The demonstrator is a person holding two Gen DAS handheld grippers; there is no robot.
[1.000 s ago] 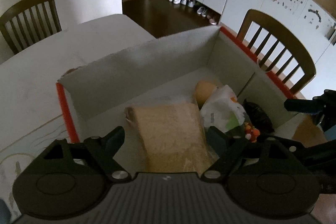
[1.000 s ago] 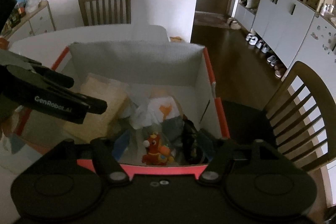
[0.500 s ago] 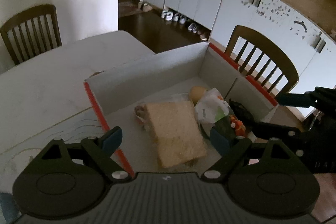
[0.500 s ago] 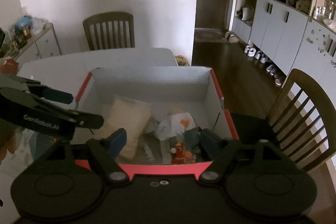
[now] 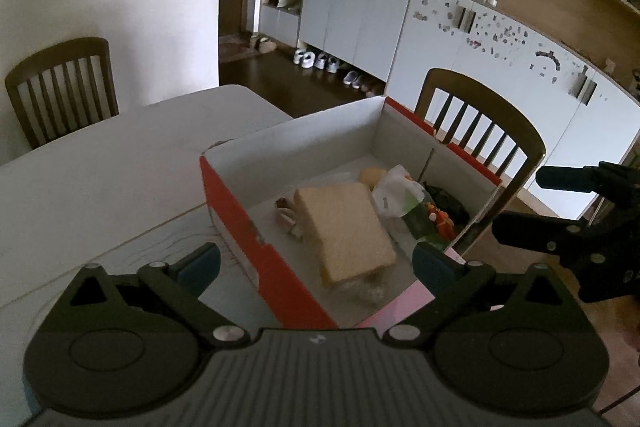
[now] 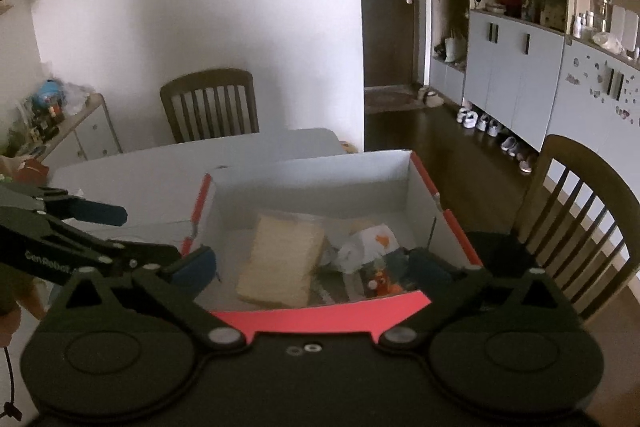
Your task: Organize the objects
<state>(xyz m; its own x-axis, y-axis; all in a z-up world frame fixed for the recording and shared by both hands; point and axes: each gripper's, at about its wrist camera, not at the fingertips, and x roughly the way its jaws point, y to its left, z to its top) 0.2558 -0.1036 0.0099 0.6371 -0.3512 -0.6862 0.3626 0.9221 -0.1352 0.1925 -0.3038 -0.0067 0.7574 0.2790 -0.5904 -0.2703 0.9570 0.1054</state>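
Left wrist view shows the left gripper low in the frame, its jaws opening, spread wide and holding nothing; the box sits beyond and partly between its blue-padded fingertips. The right gripper reaches in from the right edge, beside the box's near corner.

Readable writing is scarce: from the right wrist, white lettering on the left gripper's black arm reads "GenRobot"; any further letters are hidden. The right gripper there also has its jaws opening with nothing between the pads.

One box stands on one white table: rectangular cardboard, red outside, plain white inside, lid off. Inside it lie:
- one flat tan slab with a rough, woven-looking surface, rectangular, tilted on what lies under it
- one crumpled white bag with orange and green print, too small to read
- one small orange-red toy figure
- one rounded yellowish thing, half hidden behind the bag
- one dark lump against the right wall, unclear
- clear crinkled plastic under the slab

Two wooden slat-back chairs stand at the table, one at its far end and one to the right. Pale cabinets line the right wall, with several pairs of shoes on the dark floor below.
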